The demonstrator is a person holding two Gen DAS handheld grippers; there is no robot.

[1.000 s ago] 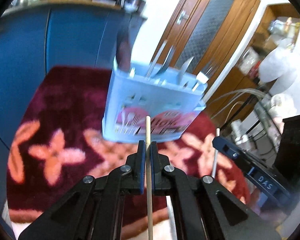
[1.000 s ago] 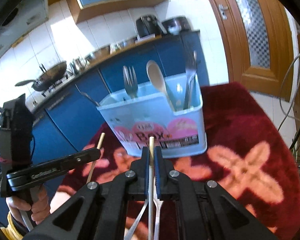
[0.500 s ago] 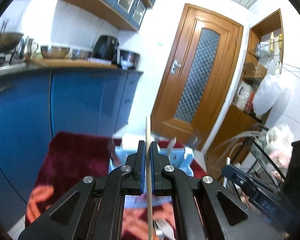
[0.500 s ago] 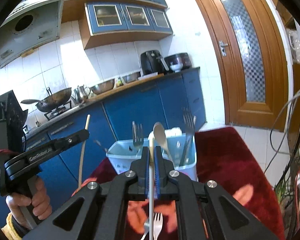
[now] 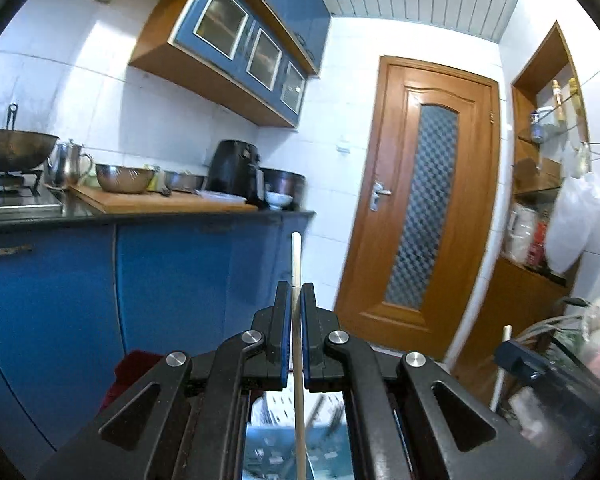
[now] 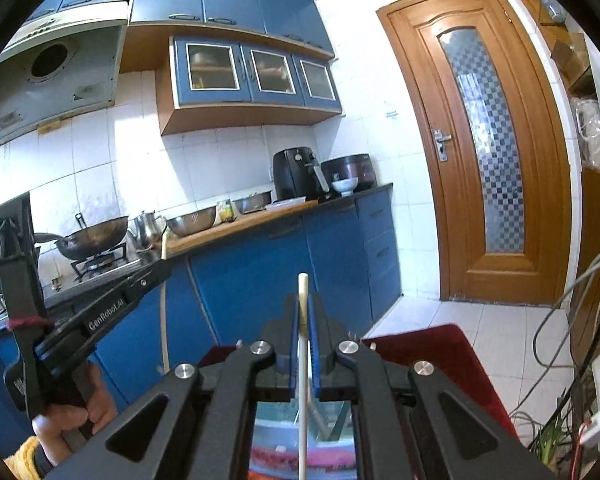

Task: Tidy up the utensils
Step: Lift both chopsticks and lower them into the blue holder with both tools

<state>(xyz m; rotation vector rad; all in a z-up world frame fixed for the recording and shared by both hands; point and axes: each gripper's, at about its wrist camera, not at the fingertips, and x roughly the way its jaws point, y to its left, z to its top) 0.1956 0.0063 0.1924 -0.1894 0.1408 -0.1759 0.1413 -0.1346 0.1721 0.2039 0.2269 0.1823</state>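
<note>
Both grippers had risen since a second earlier, so the utensil box (image 6: 300, 432) had dropped from mid-frame to a sliver beneath the fingers. The left gripper (image 5: 296, 312) was clamped on a wooden chopstick (image 5: 296, 264) standing upright. The right gripper (image 6: 304, 320) was clamped on a pale stick (image 6: 302, 292), also upright. Behind stood blue cabinets (image 5: 180, 280) and a wooden door (image 6: 488, 152).
</note>
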